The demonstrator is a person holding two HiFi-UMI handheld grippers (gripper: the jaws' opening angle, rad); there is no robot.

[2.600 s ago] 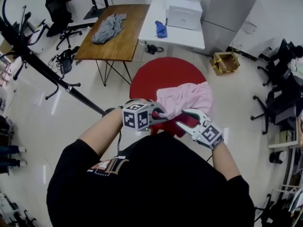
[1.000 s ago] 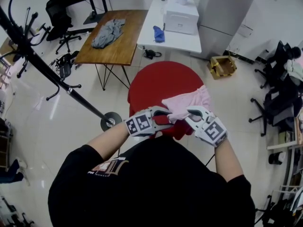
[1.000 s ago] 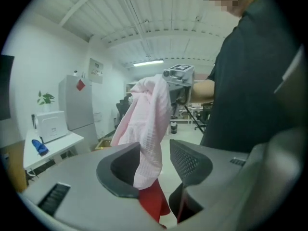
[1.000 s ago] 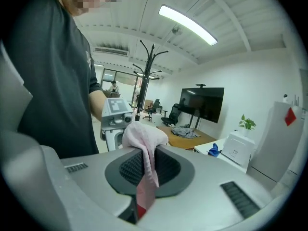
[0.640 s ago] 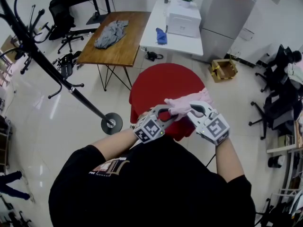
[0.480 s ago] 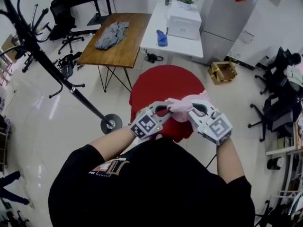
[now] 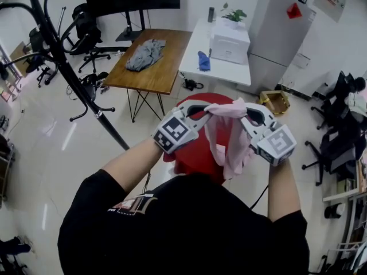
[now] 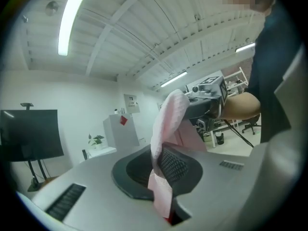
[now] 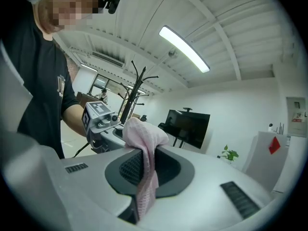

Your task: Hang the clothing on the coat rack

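Both grippers hold a pink garment (image 7: 229,143) up in front of me, above a red round seat (image 7: 192,150). My left gripper (image 7: 207,111) is shut on one top edge of the cloth; the pink fabric (image 8: 166,129) is pinched between its pads. My right gripper (image 7: 243,111) is shut on the other top edge, with pink fabric (image 9: 144,162) squeezed in its jaws. The rest of the garment hangs down between the two. The black coat rack (image 7: 60,59) stands at the far left, well away from both grippers, and its top (image 9: 135,85) shows behind the left gripper (image 9: 98,118).
A wooden table (image 7: 163,67) carries a grey garment (image 7: 146,53). Beside it a white table (image 7: 198,39) bears a blue cloth (image 7: 202,60) and a white box (image 7: 230,40). A grey cabinet (image 7: 278,36), a cardboard box (image 7: 276,102) and office chairs (image 7: 338,136) stand at the right.
The left gripper has shut on the pink garment. Both grippers have lifted it off the red seat and now hold it higher, with the cloth hanging between them.
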